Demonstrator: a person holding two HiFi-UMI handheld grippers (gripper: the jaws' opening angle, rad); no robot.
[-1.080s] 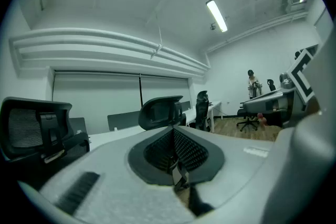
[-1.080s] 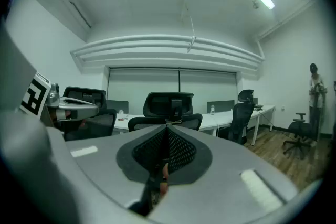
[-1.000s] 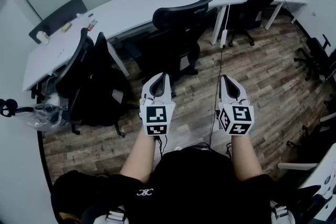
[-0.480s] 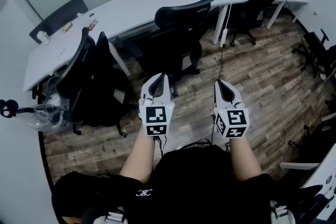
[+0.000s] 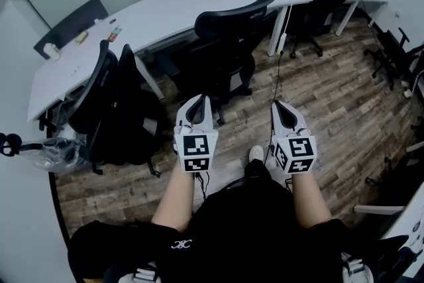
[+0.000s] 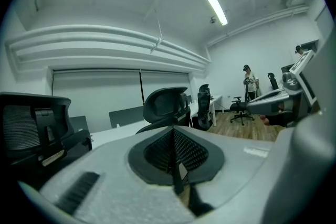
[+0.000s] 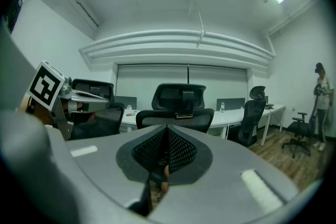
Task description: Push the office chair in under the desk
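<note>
The black mesh office chair [image 5: 224, 53] stands in front of the long white desk [image 5: 165, 10], with its back toward me and its seat partly under the desk edge. My left gripper [image 5: 199, 103] and right gripper [image 5: 281, 107] hover side by side over the wood floor, short of the chair and not touching it. Both are shut with nothing between their jaws. The left gripper view has the chair's headrest [image 6: 165, 105] beyond the shut left gripper [image 6: 173, 136]. In the right gripper view the chair [image 7: 181, 107] is straight ahead of the shut right gripper [image 7: 167, 134].
A second black chair [image 5: 112, 103] stands at the left by the desk and a third [image 5: 324, 3] at the right end. More chairs [image 5: 397, 63] line the right wall. A cable [image 5: 281, 53] hangs from the desk. A person [image 7: 320, 92] stands far off. My shoe [image 5: 256, 154] shows between the grippers.
The right gripper has shifted slightly left and nearer to me. A white shoe has come into view between the grippers. The chair has not moved.
</note>
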